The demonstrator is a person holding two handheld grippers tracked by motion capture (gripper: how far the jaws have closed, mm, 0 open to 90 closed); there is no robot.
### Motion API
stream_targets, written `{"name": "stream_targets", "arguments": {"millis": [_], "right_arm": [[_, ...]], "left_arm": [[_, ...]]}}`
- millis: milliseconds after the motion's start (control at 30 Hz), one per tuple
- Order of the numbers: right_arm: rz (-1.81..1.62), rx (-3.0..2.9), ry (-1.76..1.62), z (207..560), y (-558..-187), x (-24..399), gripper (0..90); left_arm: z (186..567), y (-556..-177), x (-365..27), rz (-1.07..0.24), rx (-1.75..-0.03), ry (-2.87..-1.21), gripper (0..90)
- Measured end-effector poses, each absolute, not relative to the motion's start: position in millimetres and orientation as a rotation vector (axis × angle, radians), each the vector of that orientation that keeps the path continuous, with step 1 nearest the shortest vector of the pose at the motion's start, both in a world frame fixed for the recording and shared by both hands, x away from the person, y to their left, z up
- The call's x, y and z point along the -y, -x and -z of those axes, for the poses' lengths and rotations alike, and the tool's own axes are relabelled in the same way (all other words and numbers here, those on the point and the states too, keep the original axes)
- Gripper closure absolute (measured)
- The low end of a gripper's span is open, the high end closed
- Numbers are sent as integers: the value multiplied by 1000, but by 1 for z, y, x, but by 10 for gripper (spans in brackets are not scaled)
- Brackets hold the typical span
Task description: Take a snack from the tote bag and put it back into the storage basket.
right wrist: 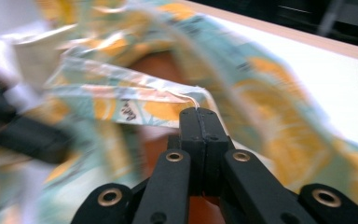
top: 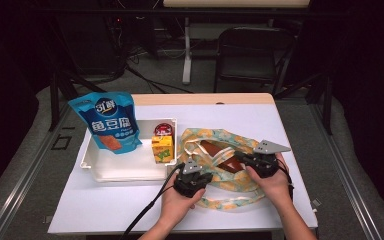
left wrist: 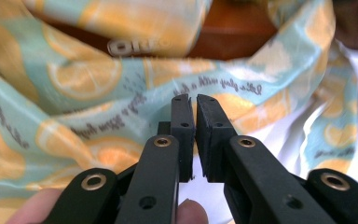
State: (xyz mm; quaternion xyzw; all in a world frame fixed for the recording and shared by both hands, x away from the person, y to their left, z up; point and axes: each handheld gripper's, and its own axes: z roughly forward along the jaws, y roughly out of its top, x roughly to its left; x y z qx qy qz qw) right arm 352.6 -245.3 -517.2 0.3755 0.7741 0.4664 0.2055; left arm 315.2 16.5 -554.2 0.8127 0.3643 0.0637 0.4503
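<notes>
A cloth bag printed with lemons lies at the table's middle, its mouth open over a brown package. My left gripper sits at the bag's near left edge. In the left gripper view its jaws stand almost together, pinching the bag's cloth in front of the brown package. My right gripper is at the bag's right side. Its jaws are shut on the rim of the bag, which runs off blurred to the left.
A white tray left of the bag holds a blue snack pouch, a yellow juice box and a red-topped item. A black chair stands beyond the table's far edge.
</notes>
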Motion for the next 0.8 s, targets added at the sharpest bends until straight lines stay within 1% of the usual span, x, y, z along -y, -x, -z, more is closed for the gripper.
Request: {"name": "stream_targets", "arguments": {"millis": [133,233,267,367,433,467,500,533,567,667,800], "right_arm": [[-1230,-2099,-1205,523,-375,257,900],[-1154,-2089,-1305,534,-388,263,900],[-1123,-2094,-1338,539,-391,266,900],[-1035,-2108,-1441,554,-397,275,900],[-1037,-2122,-1454,560,-395,280,900],[-1072,-2103,-1453,560,-392,282,843],[-1111,-2093,-1444,557,-388,283,746],[-1127,-2080,-1426,553,-384,283,670],[-1141,-2066,-1397,548,-378,282,644],[-1182,-2033,-1286,531,-356,279,611],[-1282,-1982,-1217,513,-329,280,624]], "left_arm": [[561,-315,-15,-162,-906,-2054,876],[568,-316,-13,-149,-936,-2084,892],[567,-316,-14,-133,-931,-2094,898],[568,-316,-14,-146,-936,-2084,898],[566,-315,-16,-137,-924,-2081,893],[565,-314,-17,-150,-922,-2060,891],[562,-312,-19,-133,-914,-2048,887],[560,-311,-21,-137,-905,-2037,885],[556,-310,-22,-152,-896,-2027,882],[546,-308,-26,-167,-873,-1986,879],[535,-308,-29,-189,-863,-1960,878]]}}
